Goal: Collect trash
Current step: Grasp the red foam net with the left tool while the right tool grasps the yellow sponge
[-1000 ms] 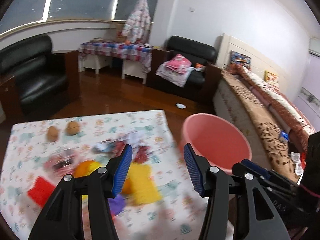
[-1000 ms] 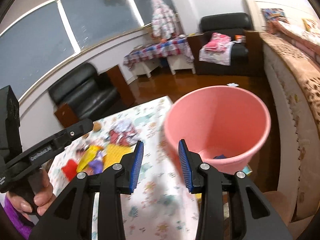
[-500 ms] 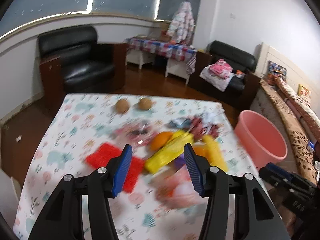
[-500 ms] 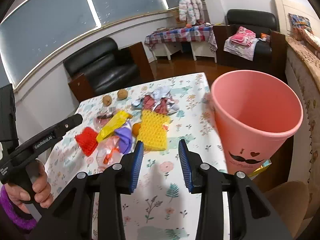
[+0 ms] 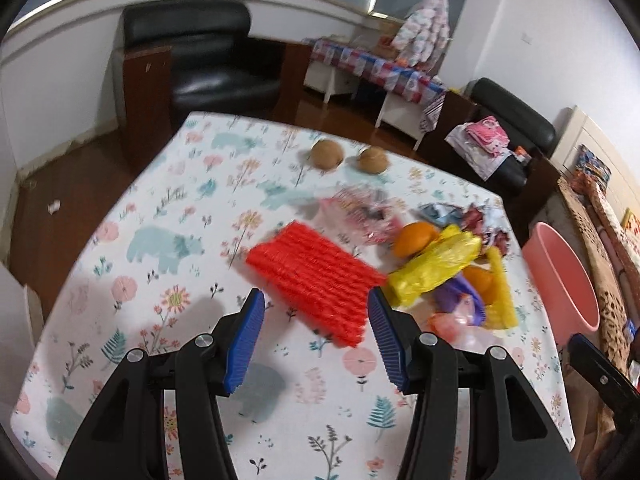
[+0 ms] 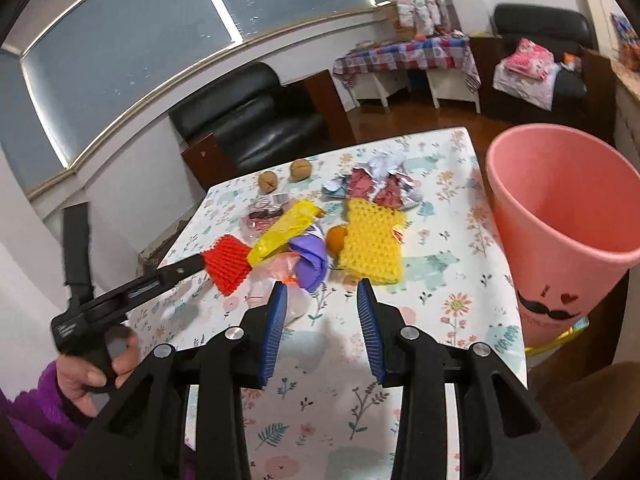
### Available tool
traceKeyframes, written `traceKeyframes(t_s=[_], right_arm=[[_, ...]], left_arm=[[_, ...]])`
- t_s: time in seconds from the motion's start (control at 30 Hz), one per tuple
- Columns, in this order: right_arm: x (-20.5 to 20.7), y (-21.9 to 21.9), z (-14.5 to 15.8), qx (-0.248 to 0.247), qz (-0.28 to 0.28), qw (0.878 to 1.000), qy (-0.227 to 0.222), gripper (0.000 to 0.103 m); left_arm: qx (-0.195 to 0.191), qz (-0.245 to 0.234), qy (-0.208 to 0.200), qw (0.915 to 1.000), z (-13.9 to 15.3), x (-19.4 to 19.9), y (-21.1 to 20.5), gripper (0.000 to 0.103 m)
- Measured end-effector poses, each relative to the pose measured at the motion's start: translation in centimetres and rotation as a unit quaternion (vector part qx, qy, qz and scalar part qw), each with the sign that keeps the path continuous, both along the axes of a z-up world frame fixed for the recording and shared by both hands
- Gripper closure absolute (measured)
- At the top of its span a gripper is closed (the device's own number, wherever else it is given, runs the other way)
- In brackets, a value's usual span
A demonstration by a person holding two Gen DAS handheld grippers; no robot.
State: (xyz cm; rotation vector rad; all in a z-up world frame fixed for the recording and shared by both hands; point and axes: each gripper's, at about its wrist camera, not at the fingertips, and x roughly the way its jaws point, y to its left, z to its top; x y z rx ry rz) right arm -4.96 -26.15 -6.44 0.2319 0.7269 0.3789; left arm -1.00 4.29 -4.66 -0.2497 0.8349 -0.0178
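Trash lies on a floral tablecloth (image 5: 168, 208): a red foam net (image 5: 316, 280), a yellow plastic bag (image 5: 436, 268), a yellow foam net (image 6: 372, 240), a purple bag (image 6: 310, 256), crumpled wrappers (image 6: 376, 188) and oranges (image 5: 414, 236). A pink bucket (image 6: 560, 216) stands off the table's right edge. My left gripper (image 5: 316, 336) is open and empty, its jaws either side of the red net's near end. My right gripper (image 6: 322, 328) is open and empty, just short of the purple bag and a clear pinkish bag (image 6: 276, 280).
Two brown round fruits (image 5: 348, 156) sit at the table's far side. A black armchair (image 5: 200, 56) stands beyond the table, a second black sofa (image 5: 508, 120) with clothes and a covered side table (image 5: 380, 68) farther back. A bed (image 5: 600, 208) runs along the right.
My left gripper has swung left from the bucket and come down over the red net. My right gripper has turned from the bucket toward the trash pile.
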Motion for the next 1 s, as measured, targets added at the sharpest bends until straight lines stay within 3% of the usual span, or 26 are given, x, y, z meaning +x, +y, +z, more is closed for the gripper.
traceKeyframes(t_s=[0.33, 0.4, 0.47, 0.5, 0.57, 0.7, 0.83, 0.93, 1.0], right_arm=[[1.2, 0.7, -0.5, -0.030, -0.002, 1.000, 0.010, 0.066], [1.6, 0.5, -0.7, -0.044, -0.021, 0.999, 0.010, 0.066], [2.1, 0.3, -0.9, -0.049, -0.036, 0.998, 0.009, 0.066], [2.4, 0.1, -1.0, -0.052, -0.041, 0.998, 0.010, 0.066], [3.2, -0.2, -1.3, -0.047, -0.044, 0.998, 0.020, 0.066], [4.8, 0.0, -2.2, -0.019, -0.025, 0.998, 0.053, 0.066], [5.5, 1.5, -2.2, -0.050, -0.020, 0.998, 0.046, 0.066], [6.1, 2.4, -2.5, -0.066, -0.019, 0.997, 0.043, 0.055], [6.6, 2.8, -2.8, -0.077, -0.018, 0.996, 0.048, 0.055]], left_arm=[[-0.017, 0.026, 0.042, 0.9986, -1.9, 3.4, -0.3, 0.052], [-0.014, 0.029, 0.050, 0.9982, -2.2, 3.8, -0.5, 0.057], [-0.019, 0.023, 0.048, 0.9984, -2.2, 4.1, -0.6, 0.077], [-0.016, 0.022, 0.051, 0.9983, -2.3, 4.2, -0.5, 0.079], [-0.016, 0.020, 0.047, 0.9986, -2.2, 4.2, -0.5, 0.092], [-0.011, 0.016, 0.033, 0.9993, -1.6, 3.9, 0.2, 0.093], [-0.019, 0.017, 0.018, 0.9995, -0.6, 3.4, 1.1, 0.094], [-0.025, 0.015, 0.010, 0.9995, 0.0, 3.0, 1.7, 0.094], [-0.028, 0.012, 0.004, 0.9995, 0.4, 2.9, 1.9, 0.094]])
